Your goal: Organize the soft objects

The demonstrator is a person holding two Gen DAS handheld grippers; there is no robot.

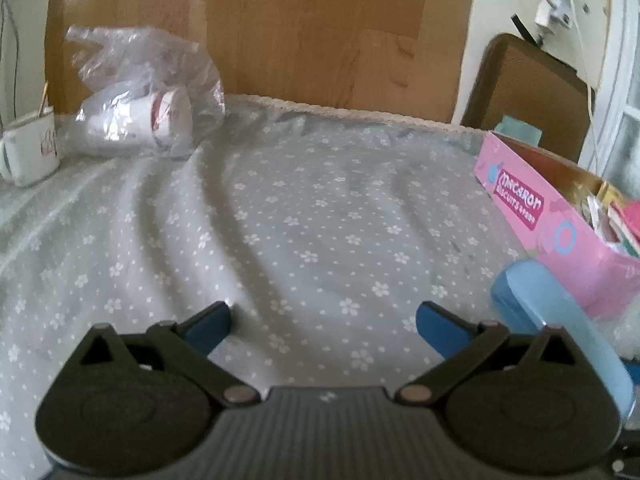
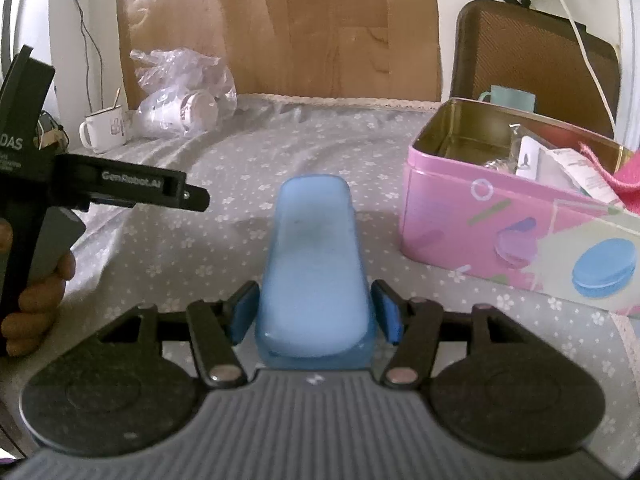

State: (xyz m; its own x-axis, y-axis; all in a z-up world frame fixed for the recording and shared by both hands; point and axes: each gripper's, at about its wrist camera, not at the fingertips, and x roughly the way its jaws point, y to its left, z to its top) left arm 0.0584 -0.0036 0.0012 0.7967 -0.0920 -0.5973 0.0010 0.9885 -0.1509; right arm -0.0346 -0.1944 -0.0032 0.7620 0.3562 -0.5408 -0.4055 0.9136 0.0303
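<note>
Pale blue soft oblong item [image 2: 316, 264], rounded ends, translucent rim. Clamped btwn right tongs [image 2: 316, 312], pointing 12 o'clock. Pink tin [image 2: 480, 220] at 2 o'clock.

I read "Macaron Biscuits" on the pink tin [image 1: 520, 200] — and "GenRobot.AI", plus "DAS", on the left gripper [image 2: 132, 178].

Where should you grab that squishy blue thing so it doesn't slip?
Grip the blue object at its wide near end, from the end on, a finger on each long side. It narrows toward the far tip, so that part gives less hold. The right gripper already has it there.
</note>
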